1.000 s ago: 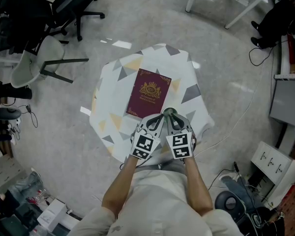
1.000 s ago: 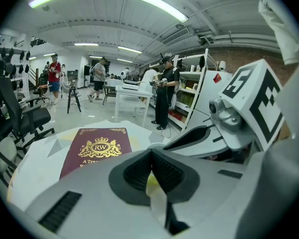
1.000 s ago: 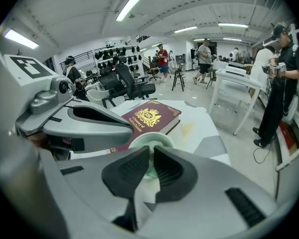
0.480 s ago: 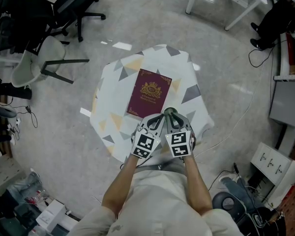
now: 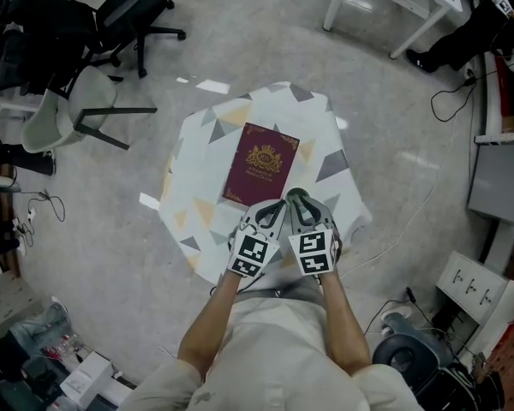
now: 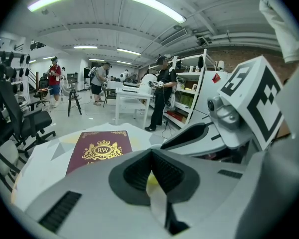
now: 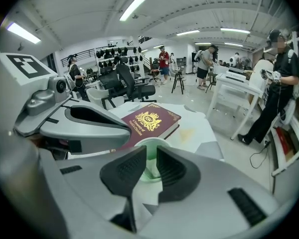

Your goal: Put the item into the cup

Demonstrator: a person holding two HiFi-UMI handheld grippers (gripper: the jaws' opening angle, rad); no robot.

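While beside book, cup in tool

Both forearms reach forward, left gripper and right gripper side by side, jaws drawn together.

**Small surface draped in a white cloth with grey and yellow triangles.**
A maroon hardcover book with a gold crest lies flat at its centre; a pale green cup stands just beside the book's near edge.
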